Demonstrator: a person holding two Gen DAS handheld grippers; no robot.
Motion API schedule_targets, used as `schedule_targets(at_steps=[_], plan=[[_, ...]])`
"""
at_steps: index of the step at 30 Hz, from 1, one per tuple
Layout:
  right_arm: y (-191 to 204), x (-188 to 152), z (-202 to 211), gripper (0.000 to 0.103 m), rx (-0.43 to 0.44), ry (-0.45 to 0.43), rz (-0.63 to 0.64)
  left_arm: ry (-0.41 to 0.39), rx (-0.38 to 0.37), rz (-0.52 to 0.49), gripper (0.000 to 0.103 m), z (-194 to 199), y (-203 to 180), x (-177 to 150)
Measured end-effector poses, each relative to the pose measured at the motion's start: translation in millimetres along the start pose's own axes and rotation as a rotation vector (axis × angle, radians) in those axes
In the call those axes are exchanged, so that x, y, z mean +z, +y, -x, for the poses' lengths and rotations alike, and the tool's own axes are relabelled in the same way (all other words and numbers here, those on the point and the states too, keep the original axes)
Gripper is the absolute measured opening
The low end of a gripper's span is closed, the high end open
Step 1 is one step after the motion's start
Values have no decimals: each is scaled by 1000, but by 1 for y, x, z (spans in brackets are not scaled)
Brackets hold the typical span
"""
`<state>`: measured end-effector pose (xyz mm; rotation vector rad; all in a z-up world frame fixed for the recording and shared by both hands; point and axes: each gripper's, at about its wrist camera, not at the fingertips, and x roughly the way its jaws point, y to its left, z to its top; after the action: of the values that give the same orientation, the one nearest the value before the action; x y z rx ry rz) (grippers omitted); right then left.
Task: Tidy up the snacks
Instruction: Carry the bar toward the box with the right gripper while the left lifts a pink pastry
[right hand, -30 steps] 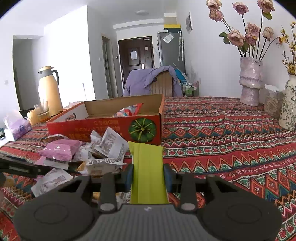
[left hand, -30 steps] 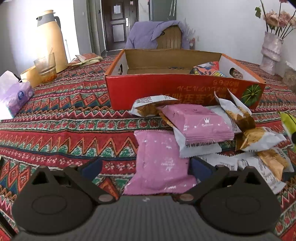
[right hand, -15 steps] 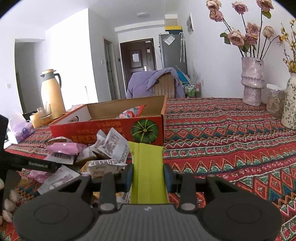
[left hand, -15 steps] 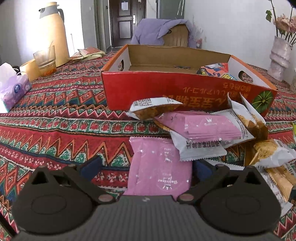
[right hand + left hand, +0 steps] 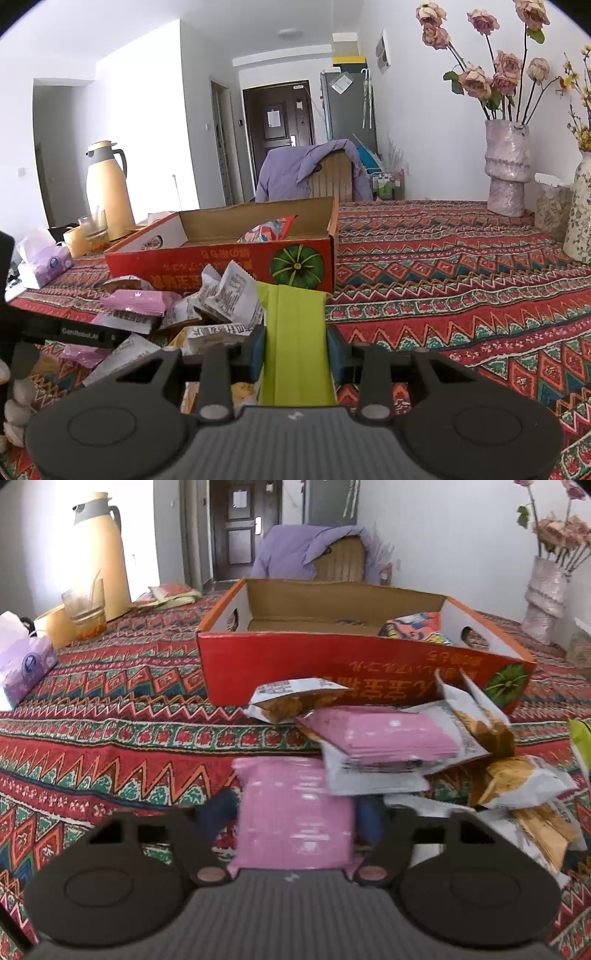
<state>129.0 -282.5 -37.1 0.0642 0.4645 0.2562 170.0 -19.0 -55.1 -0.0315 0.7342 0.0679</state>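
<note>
A red cardboard box [image 5: 332, 664] stands open on the patterned tablecloth, with a colourful snack bag [image 5: 413, 627] inside at the right. In front of it lies a heap of snack packets: a second pink packet [image 5: 384, 734] and several white-and-brown ones [image 5: 517, 782]. My left gripper [image 5: 295, 808] is shut on a pink snack packet [image 5: 295, 812] at the heap's near edge. My right gripper [image 5: 295, 347] is shut on a lime green packet [image 5: 295, 332] and holds it above the table, right of the heap, in front of the box [image 5: 221, 254].
A yellow thermos [image 5: 99, 554], a glass [image 5: 83, 609] and a tissue pack [image 5: 22, 661] stand at the left. Flower vases [image 5: 506, 173] stand at the far right by the wall. A chair with a purple jacket [image 5: 314, 550] is behind the box.
My left gripper has moved forward over the near pink packet and closed its fingers on it. My right gripper has risen slightly, still holding the green packet.
</note>
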Motion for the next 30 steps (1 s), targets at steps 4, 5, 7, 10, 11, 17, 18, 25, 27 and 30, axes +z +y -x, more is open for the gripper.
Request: schedule_targets(at_steps=[4, 5, 7, 10, 11, 17, 18, 25, 27, 30], plan=[[4, 0, 2, 34, 0, -2, 10, -10, -22, 6, 62, 6, 4, -5], [5, 1, 2, 34, 1, -2, 12, -12, -22, 7, 62, 8, 5, -6], [6, 1, 3, 34, 1, -3, 16, -26, -18, 6, 62, 12, 6, -9], [8, 1, 5, 34, 2, -8, 20, -49, -25, 9, 62, 21, 11, -11], [9, 2, 5, 34, 3, -10, 21, -57, -27, 11, 62, 24, 13, -12], [14, 5, 10, 34, 7, -24, 31, -117, -34, 26, 62, 47, 24, -11], [15, 5, 10, 34, 8, -26, 33, -132, -34, 26, 62, 52, 25, -10], [22, 14, 13, 34, 19, -50, 45, -233, -56, 38, 62, 82, 30, 8], [25, 19, 12, 34, 23, -62, 52, -252, -62, 40, 62, 86, 28, 15], [28, 28, 9, 34, 28, -84, 59, -275, -75, 46, 62, 88, 26, 27]])
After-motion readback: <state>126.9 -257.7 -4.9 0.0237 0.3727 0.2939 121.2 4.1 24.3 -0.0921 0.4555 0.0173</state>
